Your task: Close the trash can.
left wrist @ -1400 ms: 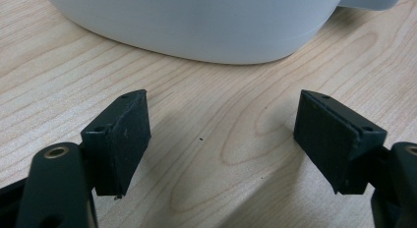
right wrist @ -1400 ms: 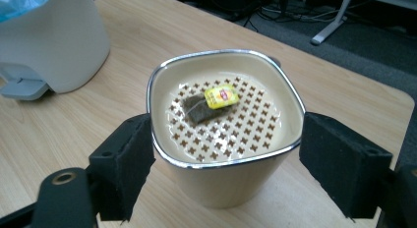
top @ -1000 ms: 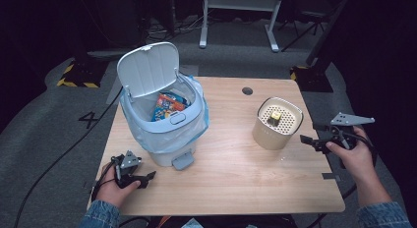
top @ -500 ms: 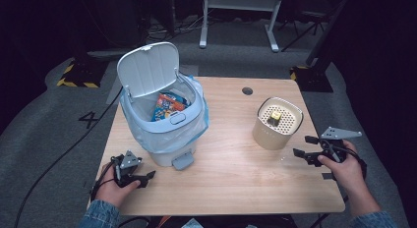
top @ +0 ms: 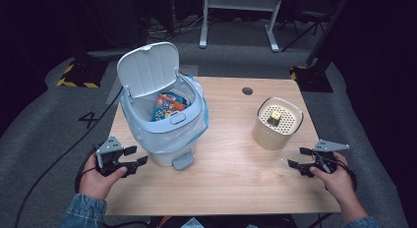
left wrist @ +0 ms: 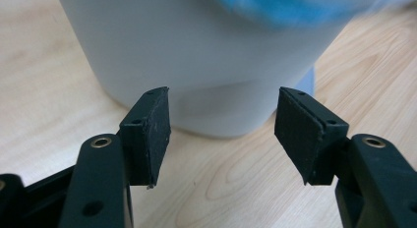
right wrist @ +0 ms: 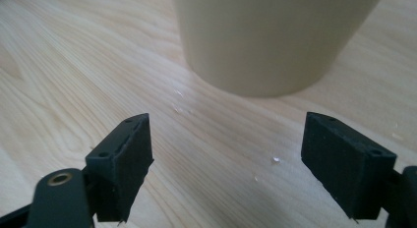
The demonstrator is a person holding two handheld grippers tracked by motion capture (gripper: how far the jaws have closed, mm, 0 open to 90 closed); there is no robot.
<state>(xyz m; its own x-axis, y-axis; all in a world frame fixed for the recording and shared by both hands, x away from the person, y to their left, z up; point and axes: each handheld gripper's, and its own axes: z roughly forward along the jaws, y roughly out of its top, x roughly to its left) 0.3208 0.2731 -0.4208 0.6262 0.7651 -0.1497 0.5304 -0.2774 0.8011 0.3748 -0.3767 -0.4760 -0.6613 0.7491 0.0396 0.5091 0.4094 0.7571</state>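
Note:
A pale blue pedal bin [top: 164,121] stands on the left half of the wooden table [top: 231,188], its lid [top: 147,68] tipped up and colourful wrappers [top: 167,105] inside a clear liner. A cream tub [top: 277,122] with a perforated top and a small yellow piece [top: 276,116] on it stands at the right. My left gripper [top: 136,156] is open near the bin's foot, its jaws facing the bin wall [left wrist: 206,56]. My right gripper [top: 299,157] is open just short of the tub [right wrist: 270,36], with nothing between its pads [right wrist: 128,161].
The bin's foot pedal [top: 182,161] juts toward the table's front. A round cable hole [top: 247,90] sits at the back of the table. Small crumbs [right wrist: 276,159] lie on the wood before the tub. Beyond the table are grey floor and a white stand [top: 236,16].
My right gripper has drawn back toward the table's front right and lower, away from the tub's side. The left gripper has stayed put.

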